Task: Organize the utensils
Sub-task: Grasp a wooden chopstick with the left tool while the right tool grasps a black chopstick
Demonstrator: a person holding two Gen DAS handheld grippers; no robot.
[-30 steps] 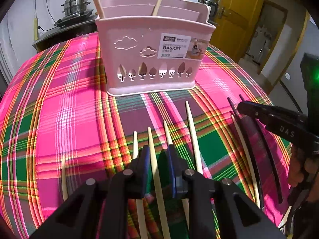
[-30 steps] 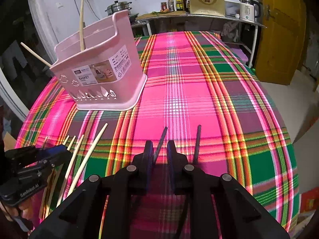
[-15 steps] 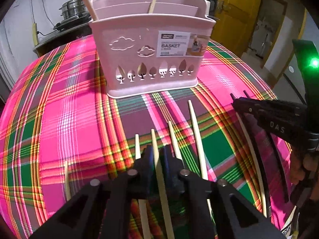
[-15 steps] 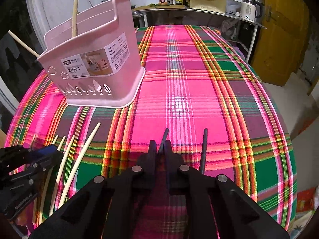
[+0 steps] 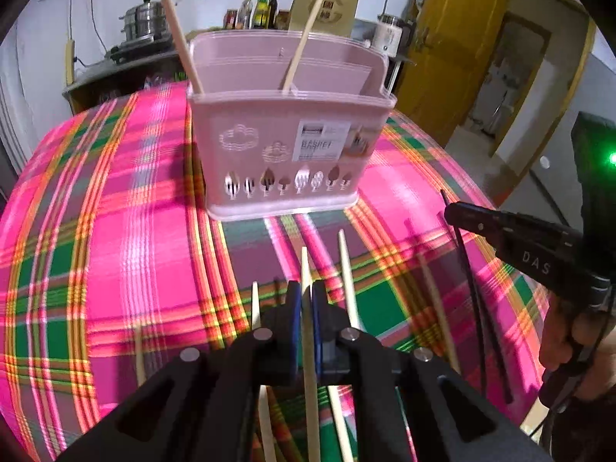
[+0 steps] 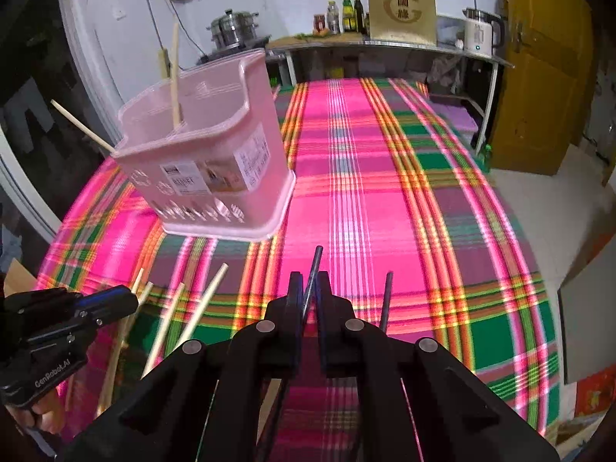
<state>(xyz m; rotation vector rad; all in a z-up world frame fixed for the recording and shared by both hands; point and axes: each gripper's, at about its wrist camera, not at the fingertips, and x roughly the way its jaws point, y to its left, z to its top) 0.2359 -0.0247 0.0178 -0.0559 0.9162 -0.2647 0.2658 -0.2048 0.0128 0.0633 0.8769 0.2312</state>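
My left gripper has just closed and now pinches a pale wooden chopstick, whose tip pokes out past the blue pads toward the pink basket. Several more pale chopsticks lie on the plaid tablecloth to either side of that gripper, roughly parallel and pointing at the basket. My right gripper has likewise just drawn in, and it is clamped on a black chopstick that sticks forward and a little to the right between the pads. A second black chopstick lies on the cloth just to the right of it, apart from the gripper. The basket stands upright on the table ahead of both grippers, its labelled side facing me, with two pale chopsticks already leaning inside its compartments. From the left wrist view I see the right gripper at the right edge, the black stick slanting down through it. A kettle, bottles and a steel pot sit on the counter behind.
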